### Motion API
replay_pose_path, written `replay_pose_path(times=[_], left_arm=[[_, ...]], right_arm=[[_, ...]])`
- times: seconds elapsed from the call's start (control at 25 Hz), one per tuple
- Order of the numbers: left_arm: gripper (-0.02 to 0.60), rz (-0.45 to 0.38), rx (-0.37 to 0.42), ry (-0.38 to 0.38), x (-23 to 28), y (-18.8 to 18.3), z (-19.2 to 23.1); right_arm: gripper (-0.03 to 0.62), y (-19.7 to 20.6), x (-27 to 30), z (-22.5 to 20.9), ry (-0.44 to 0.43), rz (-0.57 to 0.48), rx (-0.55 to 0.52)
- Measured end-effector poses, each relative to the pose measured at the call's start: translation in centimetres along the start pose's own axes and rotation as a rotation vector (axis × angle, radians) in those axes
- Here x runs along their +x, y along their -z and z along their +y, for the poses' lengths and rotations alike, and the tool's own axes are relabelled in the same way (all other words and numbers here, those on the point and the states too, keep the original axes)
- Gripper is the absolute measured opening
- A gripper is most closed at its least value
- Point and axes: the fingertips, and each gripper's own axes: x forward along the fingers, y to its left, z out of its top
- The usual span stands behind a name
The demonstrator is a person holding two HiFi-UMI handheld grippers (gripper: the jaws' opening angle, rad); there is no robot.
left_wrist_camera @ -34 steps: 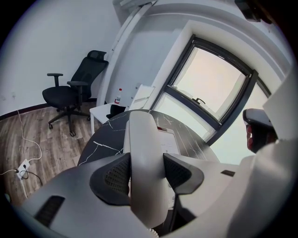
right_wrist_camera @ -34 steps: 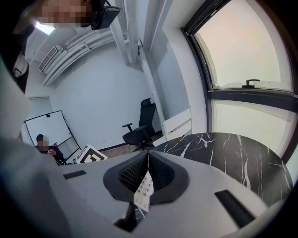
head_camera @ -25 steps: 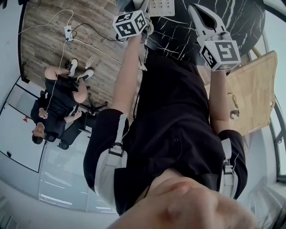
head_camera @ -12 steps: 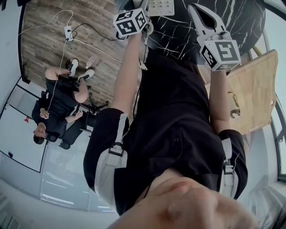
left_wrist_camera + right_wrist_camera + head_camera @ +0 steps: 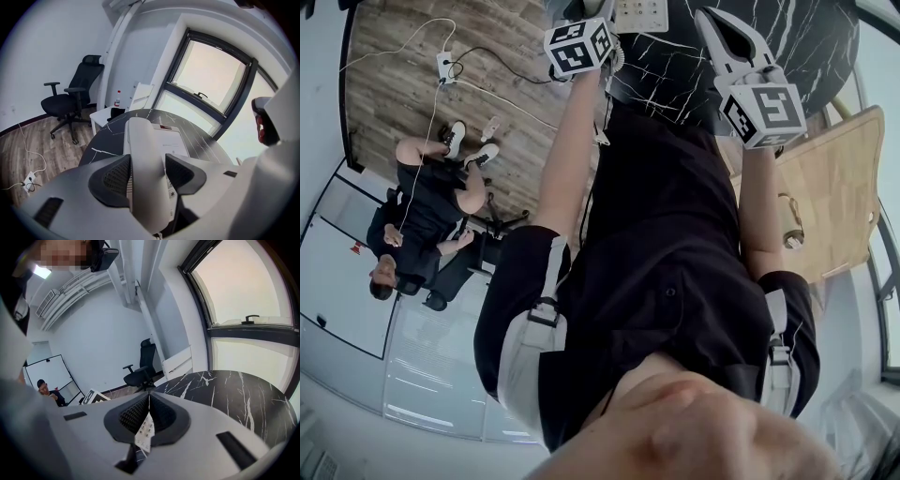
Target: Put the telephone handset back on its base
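The telephone handset (image 5: 143, 140) lies lengthwise in the cradle on the left side of its base (image 5: 174, 143). The white desk telephone sits on a round black marble table (image 5: 110, 136). The cradle holds only the handset, and the base's paper label and keypad show just to its right.

The left gripper (image 5: 147, 161) reaches over the near end of the handset with its jaws apart. They have just been opening, and the handset lies between them. The left pad (image 5: 117, 176) sits just beside the handset's edge. A gap on the other side shows a strip of keypad before the right pad (image 5: 180, 173). Neither pad presses on the handset.

The right gripper (image 5: 149, 401) is held over the near right part of the table, apart from the phone, with its jaws together and nothing between them. Part of the phone's keypad (image 5: 146, 430) shows through the slot below the pads.

Beyond the table's far left edge a small bottle (image 5: 117, 98) stands on a low white cabinet (image 5: 105, 117); what is in it cannot be told. A black office chair (image 5: 70, 98) stands farther left on the wood floor (image 5: 42, 145). A large window (image 5: 211, 79) is behind the table. A person (image 5: 422, 225) sits to the left.
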Motion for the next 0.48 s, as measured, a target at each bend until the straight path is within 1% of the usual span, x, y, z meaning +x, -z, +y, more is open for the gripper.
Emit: replay_pose_path(times=[0.16, 0.48], left_arm=[[0.25, -0.031, 0.029, -0.011, -0.3, -0.7, 0.1], [0.25, -0.031, 0.04, -0.007, -1.1, -1.2, -0.1]], right_arm=[[0.031, 0.0, 0.0, 0.1, -0.004, -0.002, 0.0], [0.031, -0.1, -0.6, 0.5, 0.001, -0.013, 0.002]])
